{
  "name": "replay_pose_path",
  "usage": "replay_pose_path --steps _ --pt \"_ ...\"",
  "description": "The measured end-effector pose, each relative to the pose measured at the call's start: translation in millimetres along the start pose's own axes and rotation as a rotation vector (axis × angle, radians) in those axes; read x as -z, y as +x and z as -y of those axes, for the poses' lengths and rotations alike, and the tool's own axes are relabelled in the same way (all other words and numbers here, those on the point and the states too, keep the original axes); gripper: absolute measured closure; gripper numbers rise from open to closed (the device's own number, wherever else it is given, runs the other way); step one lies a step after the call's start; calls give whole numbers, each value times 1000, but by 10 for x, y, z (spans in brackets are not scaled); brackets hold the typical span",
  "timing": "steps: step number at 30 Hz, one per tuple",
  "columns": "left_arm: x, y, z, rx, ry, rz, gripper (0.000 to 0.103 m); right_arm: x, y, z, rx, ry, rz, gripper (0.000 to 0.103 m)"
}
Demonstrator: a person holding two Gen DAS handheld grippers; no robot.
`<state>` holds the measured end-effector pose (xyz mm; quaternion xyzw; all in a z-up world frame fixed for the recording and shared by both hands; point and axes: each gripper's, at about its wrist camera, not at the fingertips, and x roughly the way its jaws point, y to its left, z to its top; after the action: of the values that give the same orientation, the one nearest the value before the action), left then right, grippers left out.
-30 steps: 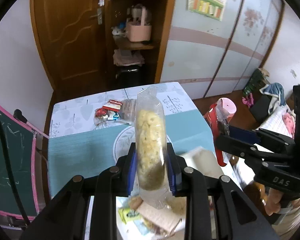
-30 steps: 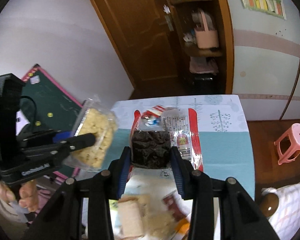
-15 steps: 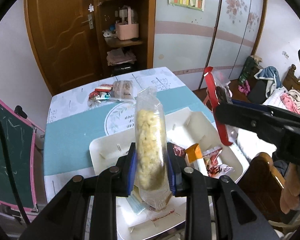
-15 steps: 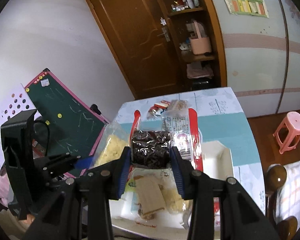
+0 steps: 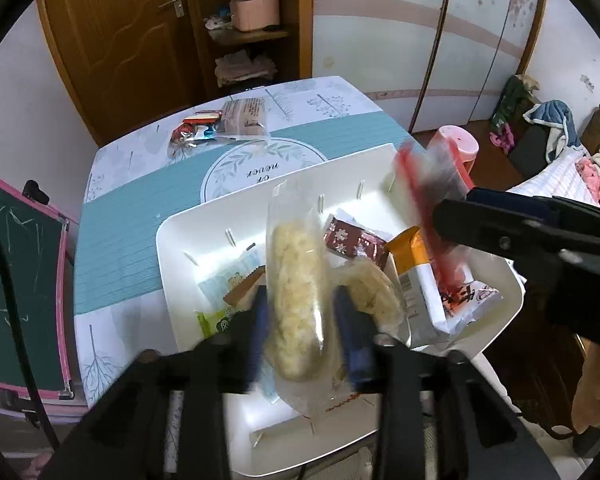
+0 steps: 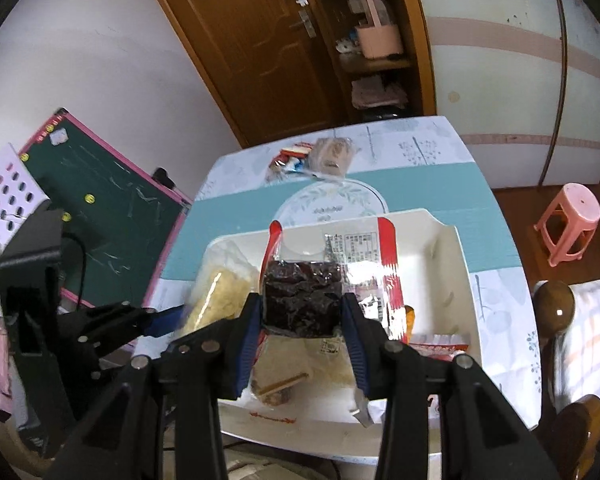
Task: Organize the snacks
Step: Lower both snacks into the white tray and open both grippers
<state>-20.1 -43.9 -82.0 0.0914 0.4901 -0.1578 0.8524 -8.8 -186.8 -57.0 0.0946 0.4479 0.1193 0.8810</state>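
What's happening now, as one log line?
left tongs: just opening, clear bag of yellow puffs between | right tongs: shut on red-edged dark snack packet | over white tray

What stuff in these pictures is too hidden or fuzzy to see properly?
- Left wrist view: the red-edged bag in the right gripper is smeared by motion; its contents can't be made out.
- Right wrist view: snacks under the dark snack bag are hidden by it.
- Both views: the white tray has its near rim covered by gripper fingers.
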Motion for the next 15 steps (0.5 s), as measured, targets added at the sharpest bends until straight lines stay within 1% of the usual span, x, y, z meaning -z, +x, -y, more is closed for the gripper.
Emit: replay_pose_path --steps 1,2,3,5,11,15 --pt "-3 1 -8 -10 -4 2 22 0 19 -2 26 -1 -3 61" --pt "-4 -9 -17 -26 -12 11 13 9 32 3 38 2 -7 58" --pt "-8 -29 -31 -35 -17 24 9 13 46 17 42 11 -12 53" --pt "-13 -41 -39 -40 -17 35 9 32 68 45 32 29 -21 51" --pt "-5 24 -30 -51 -11 14 9 79 145 23 24 21 -50 51" --pt "-15 26 -14 -58 -8 17 9 95 160 21 22 20 -57 51"
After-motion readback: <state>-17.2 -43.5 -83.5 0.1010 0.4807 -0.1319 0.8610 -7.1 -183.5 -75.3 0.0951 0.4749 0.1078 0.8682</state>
